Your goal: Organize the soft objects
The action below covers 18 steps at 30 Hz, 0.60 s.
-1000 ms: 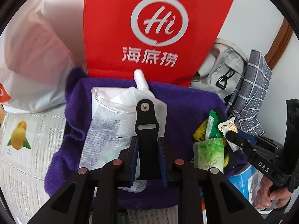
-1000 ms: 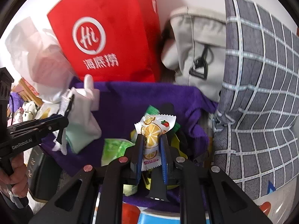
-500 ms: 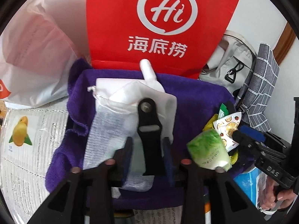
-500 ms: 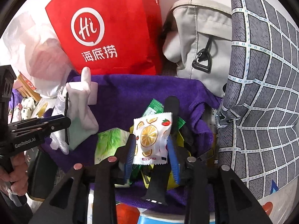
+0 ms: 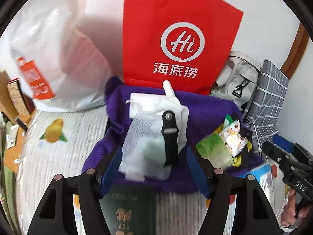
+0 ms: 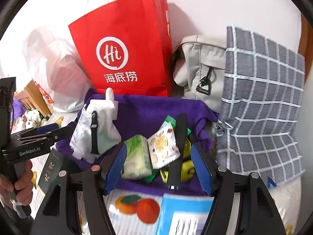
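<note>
White wall behind, wood door frame at rt, daylight.

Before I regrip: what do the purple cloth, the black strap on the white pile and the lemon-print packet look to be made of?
Purple cloth: looks like terry or fleece, matte and fuzzy, bunching into soft folds at its edges. Black strap: probably silicone or rubber, smooth with a dull sheen, with a round stud near its top. Lemon-print packet: seemingly plastic film, printed and glossy, with a zigzag sealed edge.
</note>
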{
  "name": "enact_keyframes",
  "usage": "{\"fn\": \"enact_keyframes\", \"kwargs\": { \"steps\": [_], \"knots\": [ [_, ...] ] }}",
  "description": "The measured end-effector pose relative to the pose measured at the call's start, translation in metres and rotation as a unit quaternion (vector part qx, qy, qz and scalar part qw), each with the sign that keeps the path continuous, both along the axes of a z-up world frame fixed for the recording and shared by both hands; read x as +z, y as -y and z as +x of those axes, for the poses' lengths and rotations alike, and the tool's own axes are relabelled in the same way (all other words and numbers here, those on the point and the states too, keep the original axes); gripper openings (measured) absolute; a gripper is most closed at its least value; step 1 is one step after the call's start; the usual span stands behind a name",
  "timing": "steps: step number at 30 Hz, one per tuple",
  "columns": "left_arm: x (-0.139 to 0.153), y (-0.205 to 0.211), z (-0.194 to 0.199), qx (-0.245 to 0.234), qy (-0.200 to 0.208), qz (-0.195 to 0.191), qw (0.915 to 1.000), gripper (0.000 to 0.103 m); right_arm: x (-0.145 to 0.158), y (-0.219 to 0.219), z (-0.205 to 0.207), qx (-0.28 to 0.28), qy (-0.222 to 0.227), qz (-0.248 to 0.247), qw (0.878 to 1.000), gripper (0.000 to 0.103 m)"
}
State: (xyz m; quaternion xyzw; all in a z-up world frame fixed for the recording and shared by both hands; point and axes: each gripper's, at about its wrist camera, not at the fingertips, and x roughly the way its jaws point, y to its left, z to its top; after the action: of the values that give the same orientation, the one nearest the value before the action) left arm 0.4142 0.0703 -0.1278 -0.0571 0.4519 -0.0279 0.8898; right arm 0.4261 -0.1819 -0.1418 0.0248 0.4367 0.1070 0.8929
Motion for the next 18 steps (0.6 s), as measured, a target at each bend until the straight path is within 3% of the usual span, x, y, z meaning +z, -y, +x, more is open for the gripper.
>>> {"fn": "enact_keyframes", "kwargs": {
  "steps": [6, 11, 15, 18],
  "knots": [
    [0.023, 0.005, -0.055, -0.002, 0.013, 0.004, 0.9999, 0.074, 0.034, 0.000, -0.057, -0.033, 0.015, -0.002, 0.999, 0.068],
    [0.051, 0.006, -0.114, -0.015, 0.032, -0.023, 0.9991, 0.076, 0.062, -0.006, -0.119, -0.037, 0.046, -0.025, 0.998, 0.090],
    [0.072, 0.015, -0.161, -0.012, 0.061, 0.004, 0.9980, 0.087, 0.080, -0.010, -0.170, -0.037, 0.065, -0.035, 0.997, 0.101],
    [0.083, 0.023, -0.198, -0.004, 0.081, 0.027, 0.9963, 0.097, 0.087, -0.011, -0.203, -0.049, 0.064, -0.044, 0.996, 0.102]
  ]
}}
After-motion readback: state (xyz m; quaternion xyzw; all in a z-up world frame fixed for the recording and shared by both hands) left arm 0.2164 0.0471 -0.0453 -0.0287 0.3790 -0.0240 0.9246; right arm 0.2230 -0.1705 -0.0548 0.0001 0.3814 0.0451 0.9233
